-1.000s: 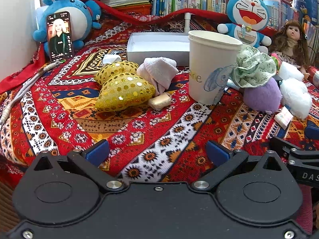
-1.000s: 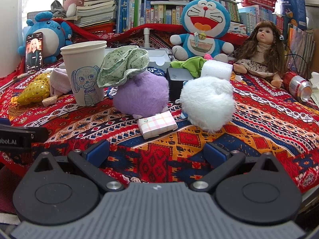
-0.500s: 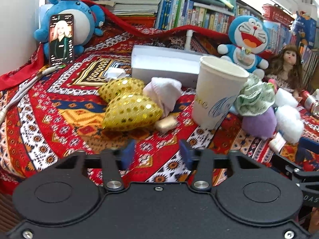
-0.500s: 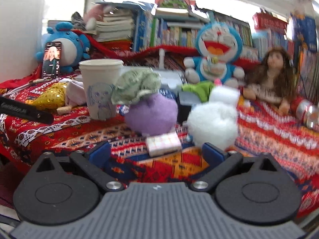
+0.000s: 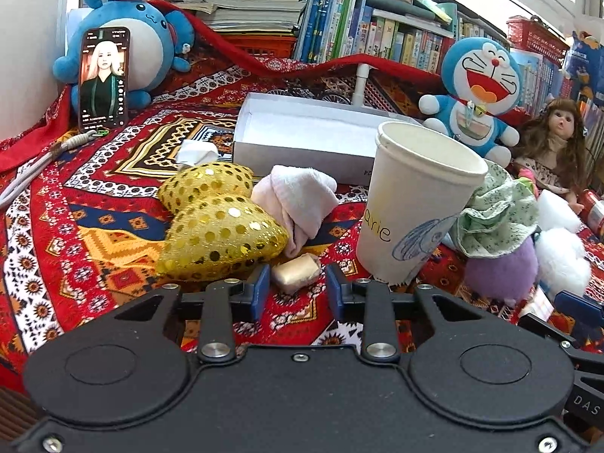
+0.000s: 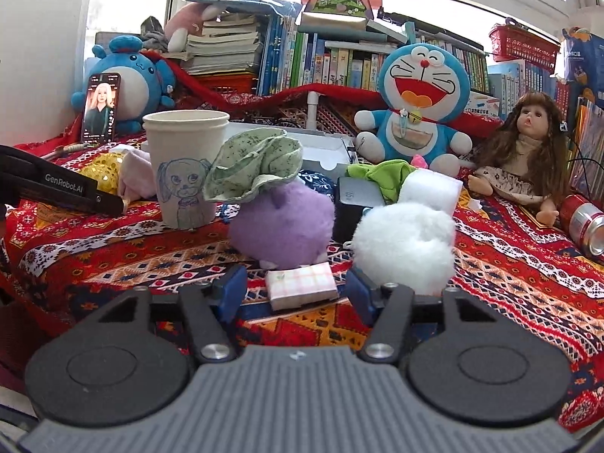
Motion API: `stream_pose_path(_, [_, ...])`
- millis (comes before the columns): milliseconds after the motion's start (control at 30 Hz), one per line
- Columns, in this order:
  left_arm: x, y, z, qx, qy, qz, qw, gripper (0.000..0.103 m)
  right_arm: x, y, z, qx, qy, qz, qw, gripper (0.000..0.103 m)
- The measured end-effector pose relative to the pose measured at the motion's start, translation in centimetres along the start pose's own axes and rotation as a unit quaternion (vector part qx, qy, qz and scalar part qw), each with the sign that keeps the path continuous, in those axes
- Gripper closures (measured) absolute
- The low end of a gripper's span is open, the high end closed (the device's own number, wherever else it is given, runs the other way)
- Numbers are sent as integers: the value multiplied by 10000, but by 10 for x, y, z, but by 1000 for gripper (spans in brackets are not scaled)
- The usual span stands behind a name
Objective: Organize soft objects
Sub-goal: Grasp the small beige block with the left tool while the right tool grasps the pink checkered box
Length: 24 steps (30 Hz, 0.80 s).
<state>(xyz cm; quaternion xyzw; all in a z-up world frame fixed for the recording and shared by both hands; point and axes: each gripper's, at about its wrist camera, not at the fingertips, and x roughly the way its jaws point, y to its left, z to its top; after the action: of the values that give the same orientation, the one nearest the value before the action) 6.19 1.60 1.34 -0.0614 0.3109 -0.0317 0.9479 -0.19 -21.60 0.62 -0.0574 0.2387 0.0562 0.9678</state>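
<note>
My left gripper (image 5: 296, 287) is open, its jaws either side of a small beige squishy block (image 5: 296, 272) on the cloth. Just beyond lie two gold sequin hearts (image 5: 219, 234) and a pink folded cloth (image 5: 302, 200). My right gripper (image 6: 298, 290) is open around a small pink checked block (image 6: 301, 285). Behind it sit a purple plush ball (image 6: 281, 226) with a green floral cloth (image 6: 253, 166) on top, and a white fluffy ball (image 6: 406, 243). An open white box (image 5: 313, 136) lies further back.
A tall paper cup (image 5: 415, 204) stands right of the left gripper. A phone (image 5: 104, 79) leans on a blue plush. A Doraemon plush (image 6: 419, 102), a doll (image 6: 528, 151), a drink can (image 6: 585, 226) and a dark box (image 6: 355, 204) crowd the back right.
Both grippers have moved forward and narrowed from wide open. The left jaws now flank the beige block; the right jaws now flank the checked block.
</note>
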Motion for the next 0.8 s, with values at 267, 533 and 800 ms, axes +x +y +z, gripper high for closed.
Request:
stream_pose_path(267, [15,-10,0,157,-91,106,9998,74,10,-5,-2,41,82,79,9999,39])
stream_pose_path(533, [7,-15,-3,399,-192,77,9990,76,11,-2,4,12,115,190,9998,54])
stream_pose_path(800, [-23,-14,13,458,-377,-270,9979,76,-6,0,30,-21,-165,499,9986,55])
